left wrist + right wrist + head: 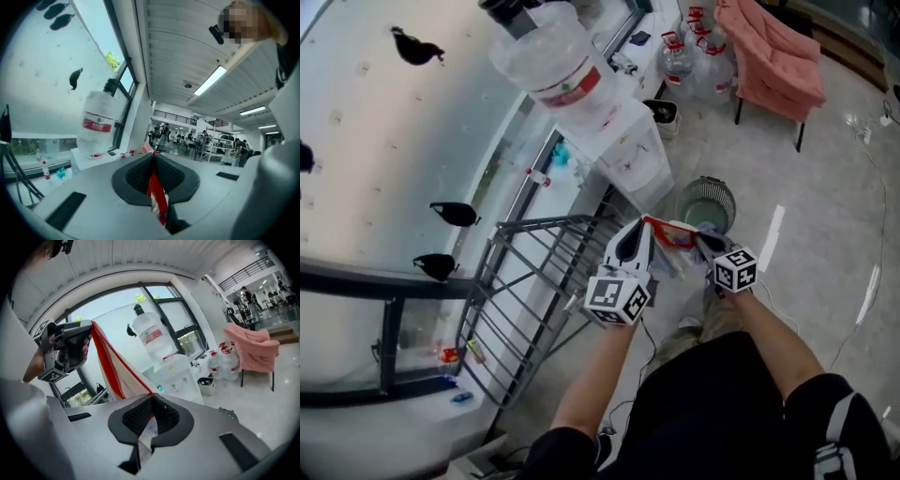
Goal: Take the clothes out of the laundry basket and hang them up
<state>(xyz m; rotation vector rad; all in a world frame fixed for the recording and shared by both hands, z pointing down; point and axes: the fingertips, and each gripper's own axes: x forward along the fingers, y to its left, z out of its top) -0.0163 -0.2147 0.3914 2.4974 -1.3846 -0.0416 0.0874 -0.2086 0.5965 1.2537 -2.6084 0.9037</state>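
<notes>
Both tongs are clamped on one piece of clothing. The left tongs [152, 157] are shut tight on its red hem, and the right tongs [152, 401] are pinched closed on the pale cloth right at a red seam. The garment [671, 232] is stretched in the air between them, just off the right side of the drying rack [534, 281] and above its rails, touching none of them. A round mesh basket [708, 202] stands on the floor a little beyond the rack's right corner.

The garment looks thin, soft and very light, so I'd expect it to sag and fold wherever it isn't held. The stitched red edge seems the firmest part, so the hem is a sensible place to grip; a hold on a single layer could slide out. Keeping the two holds well apart along that edge should let it drape flat over a rail of the rack.
</notes>
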